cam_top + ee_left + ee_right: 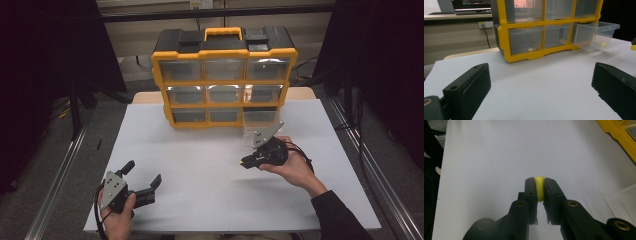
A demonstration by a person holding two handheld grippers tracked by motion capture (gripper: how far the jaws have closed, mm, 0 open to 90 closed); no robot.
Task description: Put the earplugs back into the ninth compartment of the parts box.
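Yellow disc [539,188] edge-up in R gripper [539,185]

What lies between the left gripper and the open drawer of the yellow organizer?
Only bare white table. In the left gripper view, nothing stands between the left gripper with its open jaws and the open drawer, which holds a small yellow piece.

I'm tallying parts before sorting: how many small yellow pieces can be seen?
2. One yellow piece is clamped between the right gripper jaws above the white table; another lies in the pulled-out clear drawer. The closed drawers may hide more.
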